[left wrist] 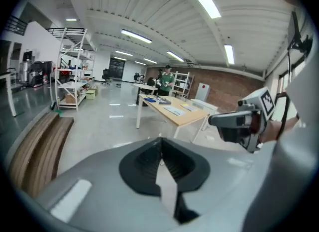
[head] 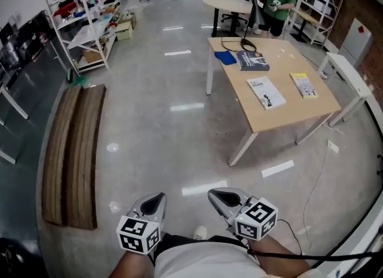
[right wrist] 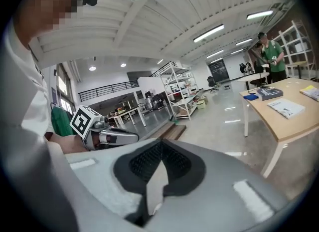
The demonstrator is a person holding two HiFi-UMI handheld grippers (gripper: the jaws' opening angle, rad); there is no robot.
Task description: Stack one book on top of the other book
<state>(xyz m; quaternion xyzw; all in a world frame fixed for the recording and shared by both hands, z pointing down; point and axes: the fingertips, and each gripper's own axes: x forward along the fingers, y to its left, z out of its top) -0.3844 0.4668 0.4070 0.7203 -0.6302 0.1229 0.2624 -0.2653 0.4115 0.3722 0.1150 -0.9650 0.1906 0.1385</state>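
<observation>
While left gripper (head: 154, 200) and right gripper (head: 219, 197) jaws sit closed and empty, the white book (head: 266, 92) at 1 o'clock looks thin, light, floppy; pinch its spine edge.

No text is legible, not even on the books (head: 266, 92).

Both claws are held low against the person's body, side by side: the left claw (head: 152, 204) and the right claw (head: 226, 199) closed and empty.
</observation>
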